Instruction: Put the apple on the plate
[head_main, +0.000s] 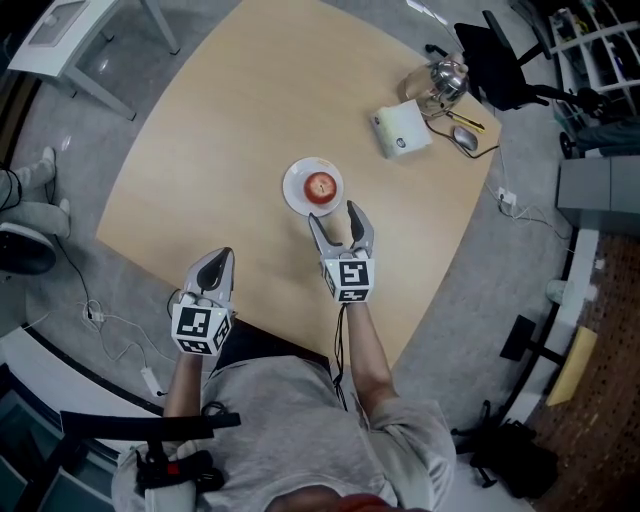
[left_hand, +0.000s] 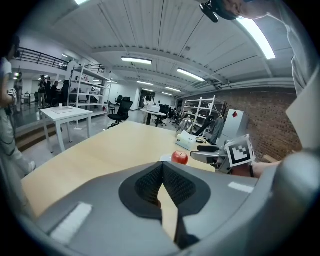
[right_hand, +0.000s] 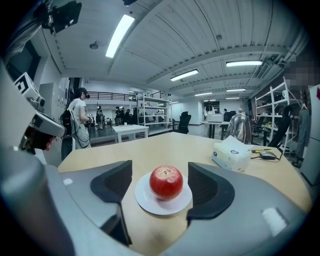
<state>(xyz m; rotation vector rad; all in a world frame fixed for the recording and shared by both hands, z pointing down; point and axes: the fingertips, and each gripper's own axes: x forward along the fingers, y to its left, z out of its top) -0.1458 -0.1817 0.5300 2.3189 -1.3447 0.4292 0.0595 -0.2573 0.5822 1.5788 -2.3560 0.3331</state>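
The apple (head_main: 321, 186) is sitting on the white plate (head_main: 295, 191) amid bare tabletop (head_main: 220, 130). The right gripper (head_main: 335, 214) is hovering beside it, jaws apart; the left gripper (head_main: 221, 257) is hanging at the near edge, jaws together.

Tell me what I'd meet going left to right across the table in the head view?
From the left: left gripper → plate holding the apple → tissue box → computer mouse. The right gripper and kettle overlap neighbours, so I skip them.

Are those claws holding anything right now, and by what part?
Nothing. The right gripper is open, short of the apple lying on the plate; the left gripper is shut, empty.
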